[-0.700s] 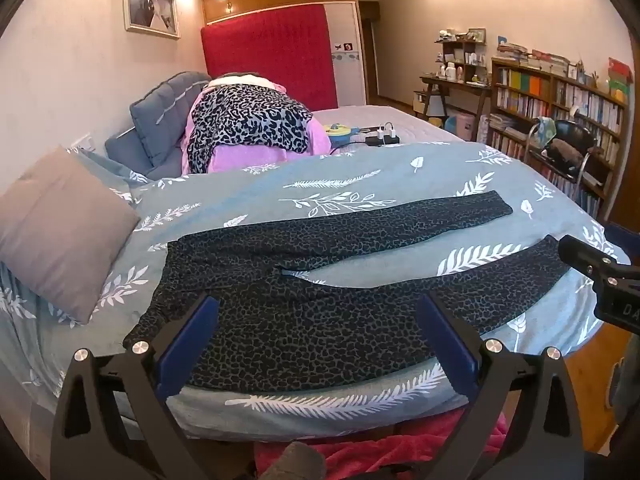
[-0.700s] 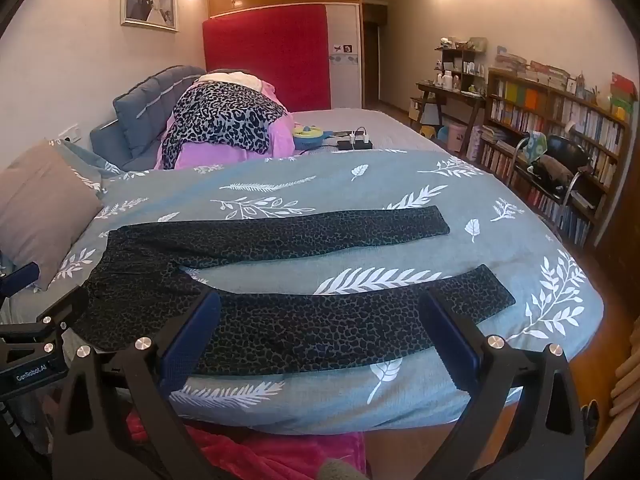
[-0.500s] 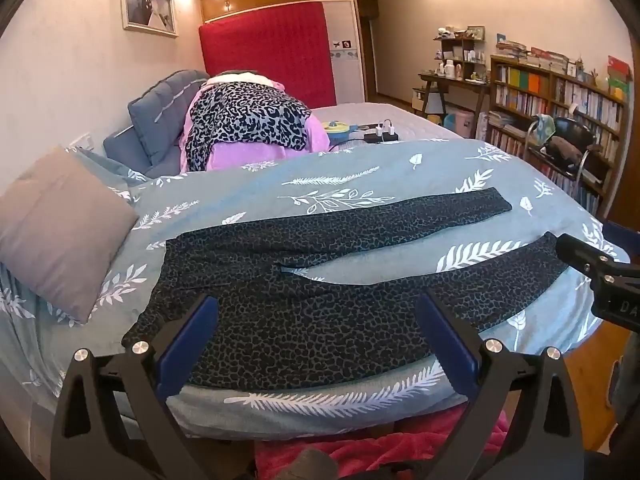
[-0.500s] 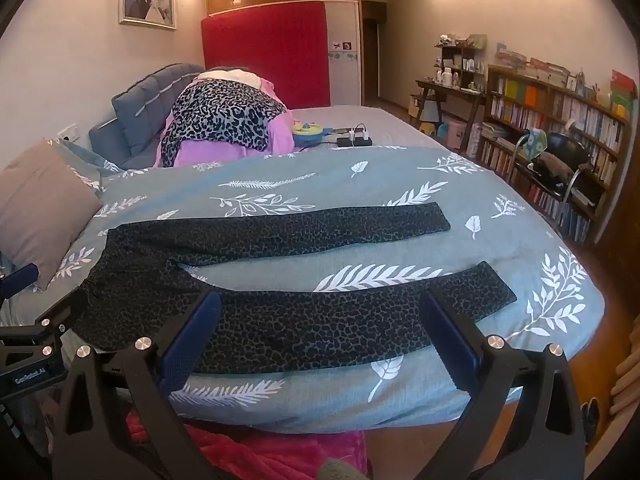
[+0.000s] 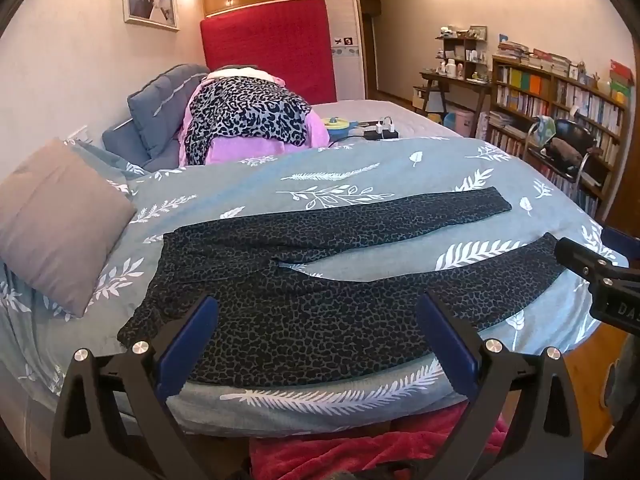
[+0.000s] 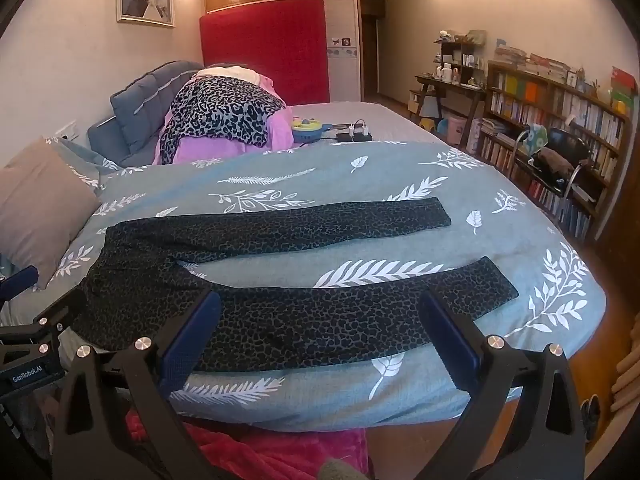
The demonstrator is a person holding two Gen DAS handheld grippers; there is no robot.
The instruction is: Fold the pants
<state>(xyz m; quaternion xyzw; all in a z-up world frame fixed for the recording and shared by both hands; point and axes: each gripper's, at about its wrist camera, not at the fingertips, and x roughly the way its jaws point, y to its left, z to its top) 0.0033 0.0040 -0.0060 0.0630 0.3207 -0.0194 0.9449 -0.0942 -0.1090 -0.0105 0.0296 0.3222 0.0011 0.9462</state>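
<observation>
Left tool [image 5: 316,334]: matte black frame of angular, triangulated struts; two flat blue pads [image 5: 186,346] lining the inner finger faces; round silver screws [image 5: 140,347] at the joints. Right tool [image 6: 318,330]: same black frame, blue pads [image 6: 450,342] with a fine ribbed texture, and silver screws [image 6: 495,342]. In the right wrist view, the left tool's body carries a blue label [image 6: 26,374] with white lettering "GenRobot.AI".
</observation>
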